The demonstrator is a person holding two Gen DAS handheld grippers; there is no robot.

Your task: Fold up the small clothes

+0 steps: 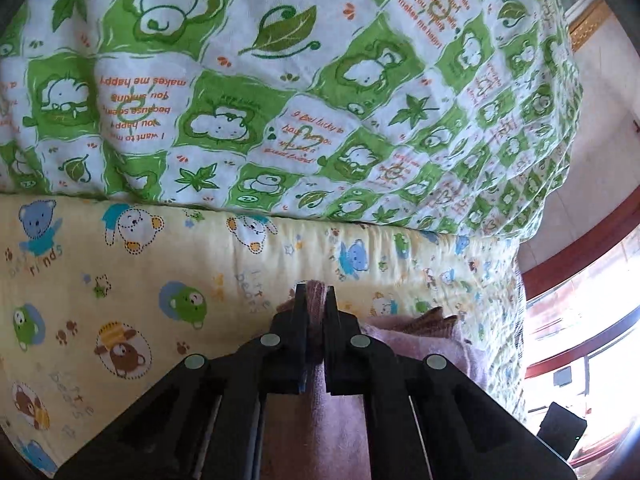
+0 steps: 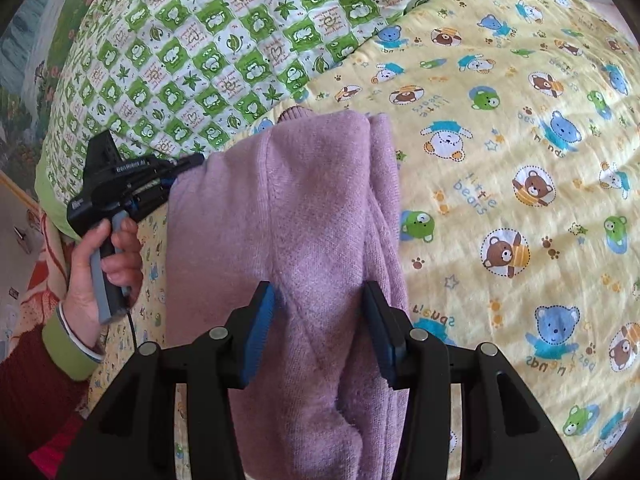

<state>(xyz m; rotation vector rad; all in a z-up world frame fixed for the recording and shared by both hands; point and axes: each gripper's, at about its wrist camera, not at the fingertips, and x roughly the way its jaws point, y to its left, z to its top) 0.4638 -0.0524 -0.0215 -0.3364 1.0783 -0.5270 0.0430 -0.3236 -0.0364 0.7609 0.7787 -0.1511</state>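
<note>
A small pink knitted garment lies folded lengthwise on the yellow bear-print sheet. My right gripper is open, its blue-padded fingers straddling the garment's near end. My left gripper is shut on a fold of the pink garment, its jaws nearly together. In the right wrist view the left gripper holds the garment's left edge, with a hand around its handle.
A green and white quilt is bunched at the far side of the bed, also seen in the right wrist view. A window with a red frame is at the right. The bed's edge drops off at left.
</note>
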